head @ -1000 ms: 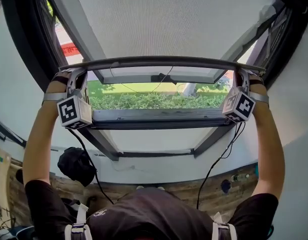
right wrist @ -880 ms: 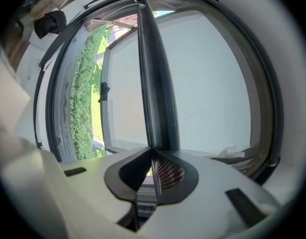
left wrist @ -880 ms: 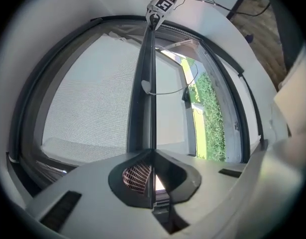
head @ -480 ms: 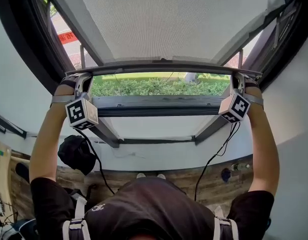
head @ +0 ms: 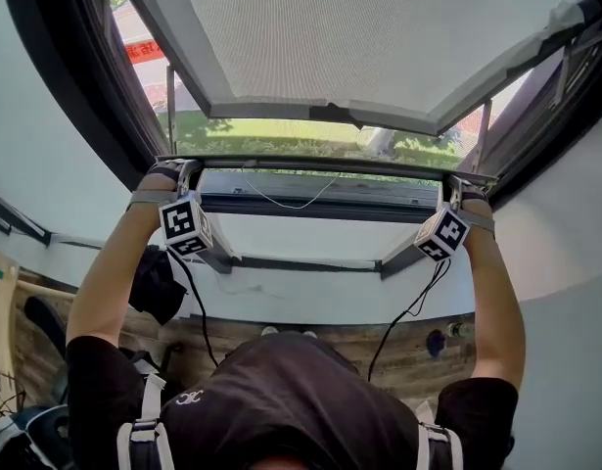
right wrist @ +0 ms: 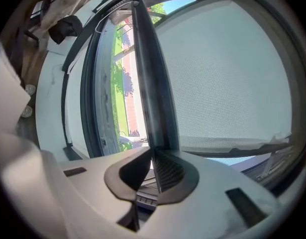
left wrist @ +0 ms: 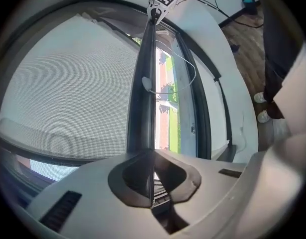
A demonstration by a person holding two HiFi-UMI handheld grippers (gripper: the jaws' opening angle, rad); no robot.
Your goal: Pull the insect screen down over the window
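We counted two grippers, the left gripper [head: 183, 167] and the right gripper [head: 457, 184]; two marker cubes [head: 186, 226], one on each; one insect screen [head: 359, 37]; one pull bar [head: 320, 164]; one black bag [head: 156, 287]; two white shoe tips [head: 271, 332].

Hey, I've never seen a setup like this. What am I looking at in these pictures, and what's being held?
No robot here: a person holds hand tongs in each hand. One picture comes from a camera on the person's head, looking down at a window. The left tongs and right tongs each pinch one end of the dark bar at the bottom of the mesh screen. The patterned cubes are part of the tongs. The other two pictures come from cameras riding on the tongs, looking along their jaws: both are shut on that bar.
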